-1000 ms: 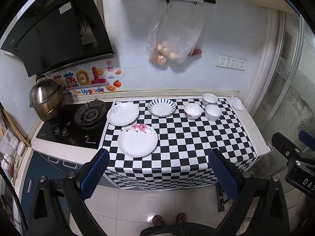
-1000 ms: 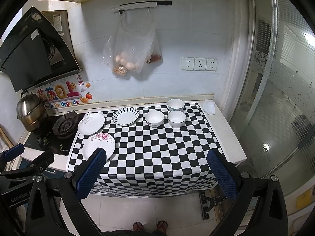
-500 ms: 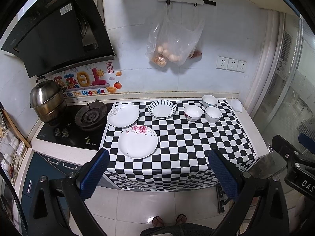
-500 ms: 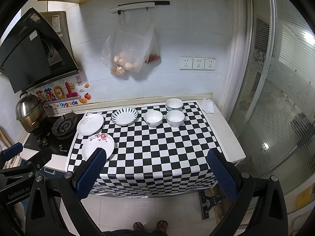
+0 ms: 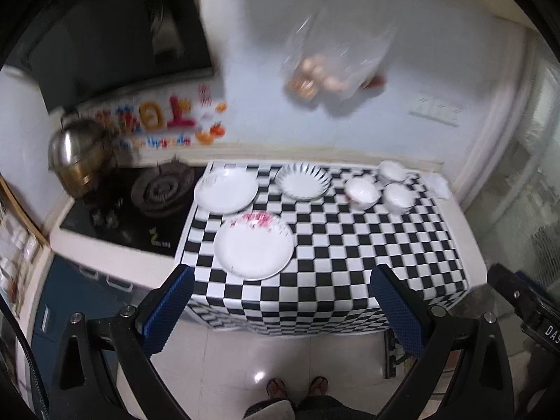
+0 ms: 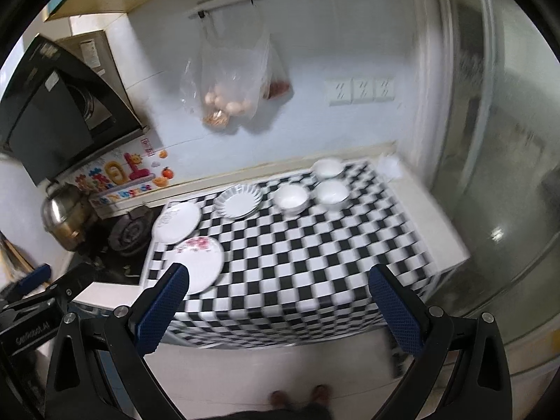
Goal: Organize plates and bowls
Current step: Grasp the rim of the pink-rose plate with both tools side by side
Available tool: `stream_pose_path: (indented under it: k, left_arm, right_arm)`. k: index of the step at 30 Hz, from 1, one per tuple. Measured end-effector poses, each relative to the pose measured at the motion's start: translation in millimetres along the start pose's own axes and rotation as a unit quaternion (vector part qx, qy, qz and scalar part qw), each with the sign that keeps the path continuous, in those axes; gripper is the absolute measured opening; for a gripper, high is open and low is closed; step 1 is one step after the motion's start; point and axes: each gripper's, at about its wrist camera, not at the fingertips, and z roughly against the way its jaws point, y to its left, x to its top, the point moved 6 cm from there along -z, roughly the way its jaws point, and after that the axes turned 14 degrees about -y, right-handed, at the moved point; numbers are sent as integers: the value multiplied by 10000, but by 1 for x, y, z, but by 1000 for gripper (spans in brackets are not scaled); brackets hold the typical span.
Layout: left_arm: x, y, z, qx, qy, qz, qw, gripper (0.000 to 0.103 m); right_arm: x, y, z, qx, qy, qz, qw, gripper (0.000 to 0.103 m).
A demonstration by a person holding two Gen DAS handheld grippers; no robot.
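The left gripper (image 5: pixel 280 309) hangs high over the floor in front of the counter, its blue-padded fingers (image 5: pixel 168 309) spread wide apart and empty, aimed down toward the black-and-white checkered cloth (image 5: pixel 336 245). The right gripper (image 6: pixel 278 309) is held at a similar height, tilted slightly, its blue fingers (image 6: pixel 393 309) also wide apart with nothing between them.

On the cloth, the white round plate with pink flowers (image 5: pixel 253 245) lies nearest the front edge, at about 11 o'clock from the left gripper. Beyond it, at 10 o'clock, sits a plain white round plate (image 5: pixel 226 190) beside the black gas burner (image 5: pixel 162 189). A white scalloped dish with dark stripes (image 5: pixel 302 180) lies at 12 o'clock. Three small white bowls (image 5: pixel 362 192) cluster at 1 o'clock near the back wall. The person's sandalled feet (image 5: pixel 297 386) show at 6 o'clock.
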Motion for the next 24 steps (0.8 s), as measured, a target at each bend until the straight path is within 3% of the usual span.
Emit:
stream_pose_path:
  k: [6,11,14,20,24]
  left_arm:
    - [-30,61,-120,533,846,163,9949,103]
    - [-74,105,-226,546,1734,424,9824,103]
    - [-92,125,-277,504,2046,513,9762,103]
    - [-119,153,-352,310,2721,836,9581,103]
    - [-119,163,-378,221,2768,779,9575,99]
  right_arm:
    - [-40,5,-131,400,913,-344,9944,103]
    - [-91,36,-256,511,1842,-108,9815,103]
    - [-121,57,-322,600,2317,-65,9709,103]
    - [-168,90,-427,522,3005,-113,9523,102]
    - [-188,104,-476,481,3393,-264,9391,99]
